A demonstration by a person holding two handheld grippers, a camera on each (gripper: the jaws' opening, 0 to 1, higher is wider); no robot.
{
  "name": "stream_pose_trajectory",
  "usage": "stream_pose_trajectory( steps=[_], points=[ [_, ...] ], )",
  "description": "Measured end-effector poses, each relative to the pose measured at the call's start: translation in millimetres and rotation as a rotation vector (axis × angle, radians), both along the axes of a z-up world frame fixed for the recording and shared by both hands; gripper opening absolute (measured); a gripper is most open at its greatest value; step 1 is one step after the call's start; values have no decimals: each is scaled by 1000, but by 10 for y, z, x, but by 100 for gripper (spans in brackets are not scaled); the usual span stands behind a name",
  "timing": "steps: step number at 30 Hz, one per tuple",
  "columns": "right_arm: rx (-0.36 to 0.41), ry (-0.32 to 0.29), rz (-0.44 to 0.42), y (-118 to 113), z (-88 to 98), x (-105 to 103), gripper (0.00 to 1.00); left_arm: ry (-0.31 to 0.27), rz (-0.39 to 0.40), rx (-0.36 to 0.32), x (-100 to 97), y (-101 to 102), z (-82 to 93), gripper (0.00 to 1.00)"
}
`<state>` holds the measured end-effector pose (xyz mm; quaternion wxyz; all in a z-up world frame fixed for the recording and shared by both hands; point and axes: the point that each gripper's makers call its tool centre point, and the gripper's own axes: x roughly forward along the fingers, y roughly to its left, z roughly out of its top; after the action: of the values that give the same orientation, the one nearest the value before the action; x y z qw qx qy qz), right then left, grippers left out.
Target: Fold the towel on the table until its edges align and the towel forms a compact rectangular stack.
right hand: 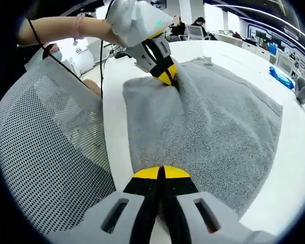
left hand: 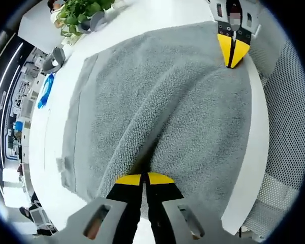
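Left gripper: your left gripper (left hand: 145, 178) had its yellow tips pressed together, pinching the towel (left hand: 162, 112) at the near edge, right at the tips.
Right gripper: your right gripper (right hand: 161, 173) was likewise pinching the towel's near edge; in the left gripper view it sat far ahead and to the right (left hand: 233, 48), on the same edge.
Towel place: it lay on the white desk (right hand: 117, 132), spreading forward from both grippers, with a raised ridge running ahead from each pinch.
Towel look: grey, thick terry, with a flat band along the far side; it looked soft and likely to sag between the grips.
Step, as judged: you seemed to hold one long edge at its two ends, ready to carry it over to the far edge.
Doing it well: you would have needed to lift both ends level, keep the edge taut between them, and lay it square on the far edge.
Nearby: a mesh chair (right hand: 46, 142) stood left of the right gripper.
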<state>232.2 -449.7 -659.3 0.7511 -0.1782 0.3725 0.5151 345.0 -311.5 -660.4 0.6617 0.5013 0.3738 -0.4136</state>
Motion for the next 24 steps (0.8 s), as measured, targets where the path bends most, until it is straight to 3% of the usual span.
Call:
stream_pose_trajectory(
  steps=[2,7,10,15,19,24],
  points=[
    [-2,0,3,-10,-1,7,0,7,40,-42,-1,-2,0,2],
    [-1,7,-3,-8,-2,6,0,-5,61,-43,-2,-2,1,2],
    [6,7,-1,-11,-3,11,0,-1,90,-88,6,18,10,2],
    [27,21,31,64,-1,-62,0,13,67,-48,-30,68,2,3],
    [17,-12,79,147,1,-108,0,104,207,-36,-215,192,14,3],
    [15,-35,122,200,2,-144,0,93,222,-51,-378,307,116,3]
  ],
)
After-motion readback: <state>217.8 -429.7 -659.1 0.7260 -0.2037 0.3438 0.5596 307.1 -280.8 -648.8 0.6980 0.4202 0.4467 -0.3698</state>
